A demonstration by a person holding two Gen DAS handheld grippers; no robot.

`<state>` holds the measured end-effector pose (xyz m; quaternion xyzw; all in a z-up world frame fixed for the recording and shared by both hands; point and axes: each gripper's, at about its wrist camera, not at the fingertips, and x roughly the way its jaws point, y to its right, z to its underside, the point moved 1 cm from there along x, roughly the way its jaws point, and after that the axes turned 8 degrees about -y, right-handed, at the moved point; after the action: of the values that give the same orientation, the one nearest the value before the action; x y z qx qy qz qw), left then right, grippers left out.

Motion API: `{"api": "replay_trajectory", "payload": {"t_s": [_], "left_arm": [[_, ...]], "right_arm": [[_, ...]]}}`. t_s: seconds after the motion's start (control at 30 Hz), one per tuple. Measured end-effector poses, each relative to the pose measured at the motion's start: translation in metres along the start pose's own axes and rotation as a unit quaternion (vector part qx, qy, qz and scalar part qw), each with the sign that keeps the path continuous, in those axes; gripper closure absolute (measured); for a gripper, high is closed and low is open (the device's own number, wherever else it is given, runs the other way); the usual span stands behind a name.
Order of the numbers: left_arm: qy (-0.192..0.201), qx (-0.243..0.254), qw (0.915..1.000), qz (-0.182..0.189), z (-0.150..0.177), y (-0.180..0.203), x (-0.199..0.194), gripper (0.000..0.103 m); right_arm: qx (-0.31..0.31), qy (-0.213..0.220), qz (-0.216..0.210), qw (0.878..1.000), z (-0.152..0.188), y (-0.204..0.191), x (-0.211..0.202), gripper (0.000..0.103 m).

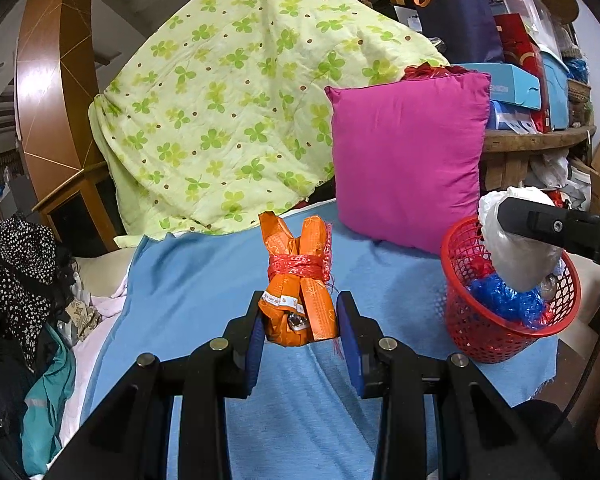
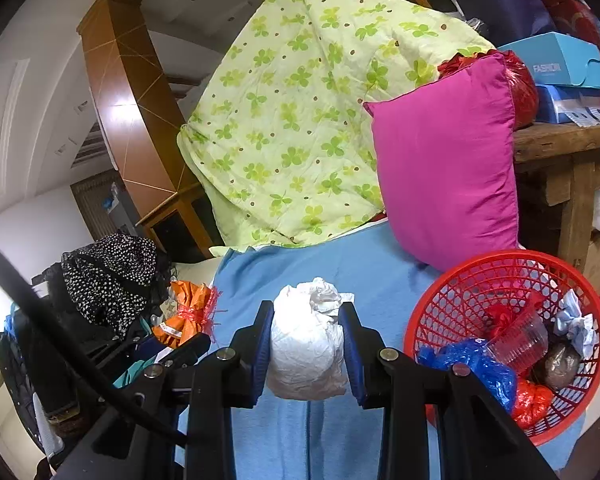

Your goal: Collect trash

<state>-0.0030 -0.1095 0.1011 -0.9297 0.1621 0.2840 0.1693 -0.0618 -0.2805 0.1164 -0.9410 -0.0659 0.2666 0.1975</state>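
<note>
Left claw (image 1: 300,320) clamps orange bundle (image 1: 300,280), right claw (image 2: 306,344) clamps white wad (image 2: 306,344); wad may miss red basket (image 2: 460,280) if released early.

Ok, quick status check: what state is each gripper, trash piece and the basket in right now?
left gripper: shut on the orange bundle
right gripper: shut on the white wad
orange bundle: tied with red netting, held above the blue sheet
red basket: upright, partly filled
pink pillow: propped upright
</note>
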Motion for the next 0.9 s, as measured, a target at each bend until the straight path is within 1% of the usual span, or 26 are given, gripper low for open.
{"api": "replay_trajectory", "payload": {"t_s": [0.63, 0.9], "left_arm": [[-0.001, 0.016, 0.9998, 0.011, 0.0, 0.017, -0.001, 0.066], [-0.003, 0.019, 0.9997, 0.016, 0.0, 0.018, -0.001, 0.066]], "right_arm": [[0.012, 0.011, 0.008, 1.0, 0.003, 0.009, -0.018, 0.068], [0.013, 0.011, 0.009, 1.0, 0.004, 0.011, -0.019, 0.068]]}}
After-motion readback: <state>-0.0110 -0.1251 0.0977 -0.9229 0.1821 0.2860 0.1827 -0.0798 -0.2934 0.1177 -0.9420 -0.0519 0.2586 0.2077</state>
